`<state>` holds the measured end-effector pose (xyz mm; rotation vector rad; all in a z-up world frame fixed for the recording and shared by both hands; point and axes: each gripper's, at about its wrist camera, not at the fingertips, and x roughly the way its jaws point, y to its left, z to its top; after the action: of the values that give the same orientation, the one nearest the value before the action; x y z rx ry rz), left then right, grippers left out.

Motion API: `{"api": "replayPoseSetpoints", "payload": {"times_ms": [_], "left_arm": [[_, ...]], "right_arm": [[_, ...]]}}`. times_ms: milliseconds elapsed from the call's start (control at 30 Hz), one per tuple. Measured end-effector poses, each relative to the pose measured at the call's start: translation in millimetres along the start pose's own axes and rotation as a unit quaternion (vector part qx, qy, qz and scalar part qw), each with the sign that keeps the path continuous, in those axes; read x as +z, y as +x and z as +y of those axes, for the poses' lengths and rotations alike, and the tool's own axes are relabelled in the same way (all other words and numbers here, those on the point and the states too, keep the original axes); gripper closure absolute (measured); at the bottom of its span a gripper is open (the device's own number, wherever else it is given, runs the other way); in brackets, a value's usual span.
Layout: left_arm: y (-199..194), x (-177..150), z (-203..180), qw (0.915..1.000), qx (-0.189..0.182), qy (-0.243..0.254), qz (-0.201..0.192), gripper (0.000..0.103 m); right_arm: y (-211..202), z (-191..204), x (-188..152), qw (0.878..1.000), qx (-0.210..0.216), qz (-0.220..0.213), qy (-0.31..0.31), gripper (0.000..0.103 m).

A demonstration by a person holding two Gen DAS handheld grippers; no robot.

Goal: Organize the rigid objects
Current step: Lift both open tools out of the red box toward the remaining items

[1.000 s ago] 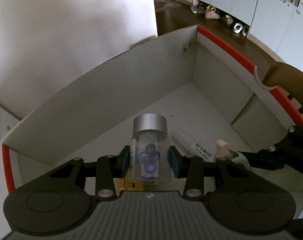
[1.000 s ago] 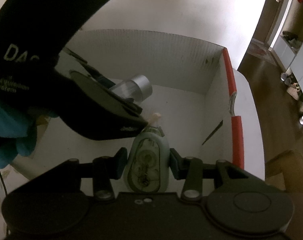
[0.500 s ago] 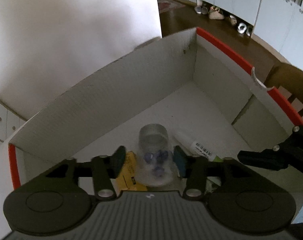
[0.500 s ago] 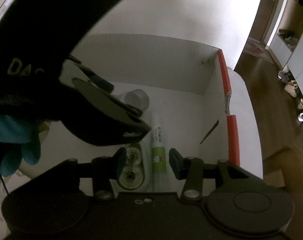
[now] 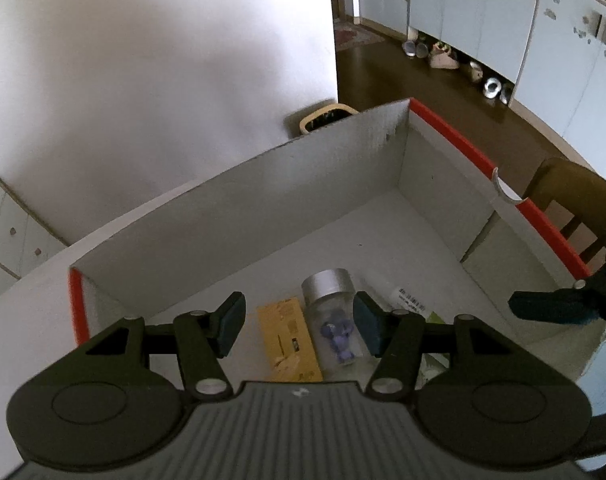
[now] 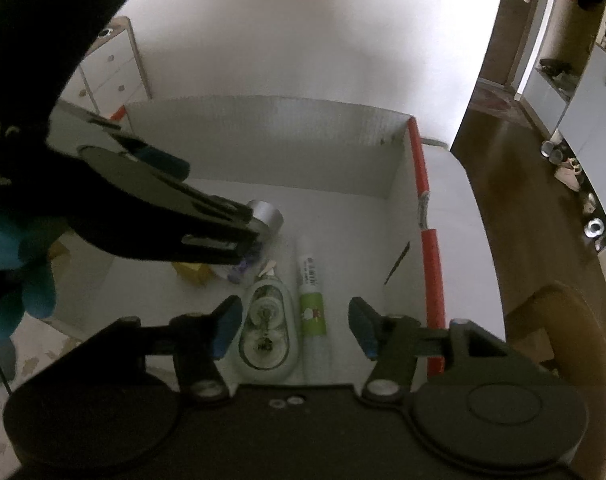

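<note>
A clear jar (image 5: 335, 320) with a silver lid and purple pieces inside lies on the floor of a white cardboard box (image 5: 451, 132) with red edges. My left gripper (image 5: 299, 324) hangs open above the jar, its pads clear of the glass. In the right wrist view a correction tape dispenser (image 6: 267, 324) and a green-labelled glue tube (image 6: 313, 308) lie side by side on the box (image 6: 417, 160) floor. Above them the jaws of my right gripper (image 6: 295, 325) are opening, touching neither. The jar (image 6: 267, 214) shows behind the left gripper's body.
A yellow packet (image 5: 289, 338) lies left of the jar, and the glue tube (image 5: 407, 298) to its right. A blue-gloved hand (image 6: 19, 264) holds the left tool. A wooden chair (image 6: 563, 340) stands right of the box, with cabinets (image 5: 503, 20) and shoes beyond.
Both grippers opened and let go: the jar and the tape dispenser now lie on the box floor. Both hands have lifted slightly away.
</note>
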<state>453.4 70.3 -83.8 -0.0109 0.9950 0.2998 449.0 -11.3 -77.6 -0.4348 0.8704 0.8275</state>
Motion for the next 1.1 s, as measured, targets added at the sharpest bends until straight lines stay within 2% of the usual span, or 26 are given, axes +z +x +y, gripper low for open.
{"api": "replayPoseSetpoints", "payload": {"times_ms": [400, 467, 533, 800, 833, 900, 1100], "left_arm": [[-40.5, -14.8, 7.3, 0.9994, -0.023, -0.015, -0.022, 0.044], [-48.3, -18.7, 9.7, 0.9991, -0.029, -0.016, -0.027, 0.044], [-56.5, -22.4, 11.5, 0.9989, -0.029, -0.015, -0.035, 0.044], [-89.6, -40.2, 17.8, 0.9973, -0.043, -0.011, -0.059, 0.044], [-94.6, -42.4, 18.3, 0.997, -0.045, -0.01, -0.062, 0.044], [-103.7, -46.3, 18.3, 0.9964, -0.05, -0.007, -0.069, 0.035], [-129.9, -59.6, 18.3, 0.9938, -0.068, -0.001, -0.088, 0.034]], "right_arm": [[-33.2, 5.7, -6.9, 0.999, -0.01, -0.024, 0.018, 0.039], [-39.4, 7.3, -9.1, 0.999, -0.01, -0.029, 0.024, 0.037], [-46.3, 9.8, -11.5, 0.999, -0.012, -0.035, 0.029, 0.029], [-75.3, 20.1, -21.1, 0.997, -0.02, -0.058, 0.042, 0.027], [-79.5, 20.8, -22.7, 0.997, -0.02, -0.061, 0.044, 0.025], [-85.7, 23.2, -25.2, 0.996, -0.02, -0.067, 0.048, 0.022], [-106.8, 31.7, -34.8, 0.994, -0.022, -0.081, 0.063, 0.019]]}}
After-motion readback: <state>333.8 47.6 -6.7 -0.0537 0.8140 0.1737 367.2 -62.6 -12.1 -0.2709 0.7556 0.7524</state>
